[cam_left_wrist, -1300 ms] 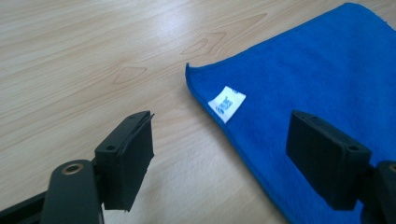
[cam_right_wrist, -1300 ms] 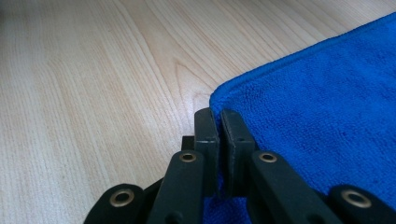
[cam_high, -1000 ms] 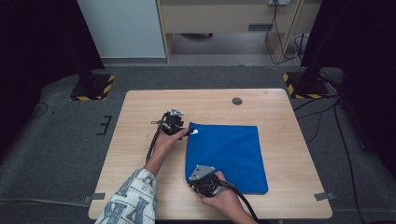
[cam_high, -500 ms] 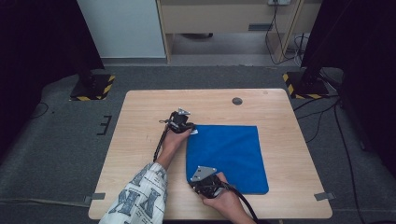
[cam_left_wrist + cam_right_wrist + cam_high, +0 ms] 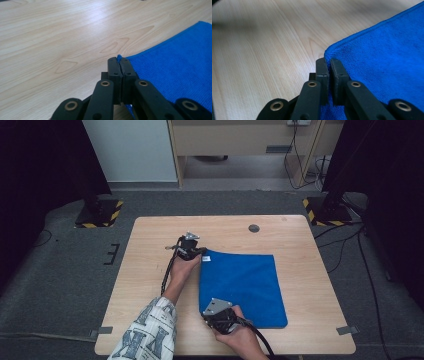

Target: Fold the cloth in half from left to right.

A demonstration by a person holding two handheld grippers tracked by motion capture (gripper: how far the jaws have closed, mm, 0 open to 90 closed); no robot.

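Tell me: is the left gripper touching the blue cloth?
Touching. In the left gripper view the left gripper has its jaws shut on a corner of the blue cloth, with a sliver of blue edge poking out between the tips.

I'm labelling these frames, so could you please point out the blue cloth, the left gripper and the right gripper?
blue cloth (image 5: 245, 282), high view, flat middle of the fabric.
left gripper (image 5: 120, 65), left gripper view, between its closed fingertips.
right gripper (image 5: 329, 67), right gripper view, between its fingertips.

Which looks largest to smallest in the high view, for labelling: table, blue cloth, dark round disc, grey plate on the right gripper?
1. Table
2. Blue cloth
3. Grey plate on the right gripper
4. Dark round disc
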